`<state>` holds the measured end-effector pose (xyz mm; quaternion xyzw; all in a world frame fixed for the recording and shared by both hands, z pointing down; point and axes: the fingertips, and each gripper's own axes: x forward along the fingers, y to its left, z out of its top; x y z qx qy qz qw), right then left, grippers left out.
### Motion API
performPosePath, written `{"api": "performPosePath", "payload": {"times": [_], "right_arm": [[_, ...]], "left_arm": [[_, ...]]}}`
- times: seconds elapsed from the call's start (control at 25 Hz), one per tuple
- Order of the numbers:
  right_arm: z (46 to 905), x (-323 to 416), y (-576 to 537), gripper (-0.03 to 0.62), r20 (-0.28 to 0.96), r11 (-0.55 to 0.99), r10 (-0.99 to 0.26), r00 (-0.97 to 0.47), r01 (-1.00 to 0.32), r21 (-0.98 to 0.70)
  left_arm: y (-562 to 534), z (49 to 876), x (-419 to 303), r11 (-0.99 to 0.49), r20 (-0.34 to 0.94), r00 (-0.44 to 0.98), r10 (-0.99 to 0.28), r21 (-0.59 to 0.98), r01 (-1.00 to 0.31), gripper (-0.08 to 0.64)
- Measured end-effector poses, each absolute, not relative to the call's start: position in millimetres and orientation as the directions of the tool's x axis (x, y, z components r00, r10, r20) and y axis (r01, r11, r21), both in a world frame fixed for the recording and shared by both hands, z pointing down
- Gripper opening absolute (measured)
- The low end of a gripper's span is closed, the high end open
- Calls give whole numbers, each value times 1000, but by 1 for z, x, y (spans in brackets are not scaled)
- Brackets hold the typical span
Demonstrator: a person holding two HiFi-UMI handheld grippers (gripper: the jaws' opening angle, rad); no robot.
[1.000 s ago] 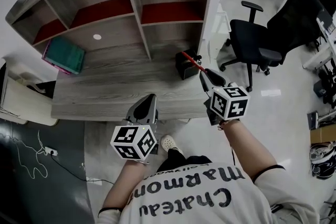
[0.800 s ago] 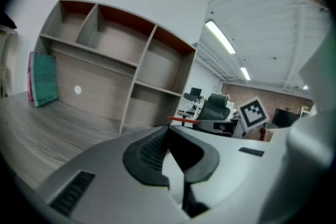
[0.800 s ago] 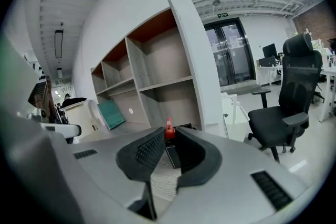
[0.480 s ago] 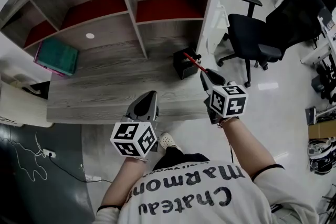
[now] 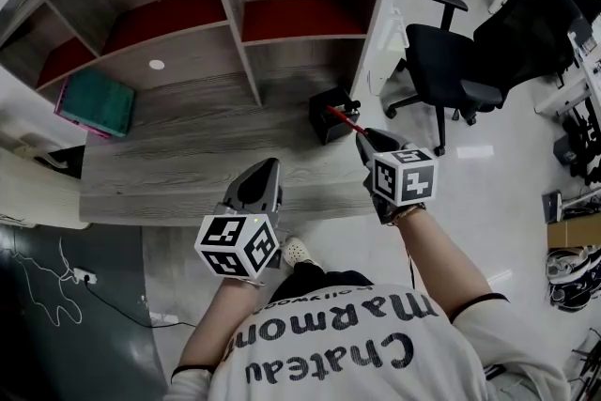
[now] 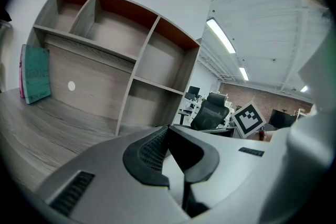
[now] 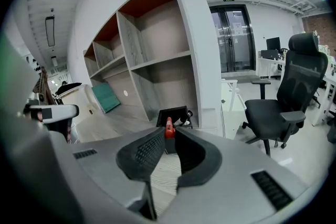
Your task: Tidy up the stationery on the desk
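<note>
1. Right gripper (image 5: pixel 362 135) (image 7: pixel 167 131) clamped on slim red pen (image 5: pixel 340 116) (image 7: pixel 168 128), tip at black square pen holder (image 5: pixel 319 129) (image 7: pixel 171 114), right end of grey woodgrain desk (image 5: pixel 178 166).
2. Left gripper (image 5: pixel 267 168) (image 6: pixel 168 129) jaws together, empty, over desk's front edge.

White short-sleeve tee (image 5: pixel 329 347) w/ dark lettering, dark sleeve trim. Grey left gripper (image 5: pixel 268 166) & right gripper (image 5: pixel 362 135): blk ribbed jaws, b/w square-marker cubes (image 5: pixel 237 246).
</note>
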<state>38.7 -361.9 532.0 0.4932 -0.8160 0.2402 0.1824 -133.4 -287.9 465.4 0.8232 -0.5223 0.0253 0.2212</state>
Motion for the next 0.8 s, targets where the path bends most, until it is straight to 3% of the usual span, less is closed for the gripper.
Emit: {"api": "performPosePath", "payload": {"times": [0.8], "right_arm": [[540,22,-398,71,666,391,-655,-356,-914,-104]], "left_arm": [[-336,424,-168,-373,210,442,-872,299,-878,15]]}}
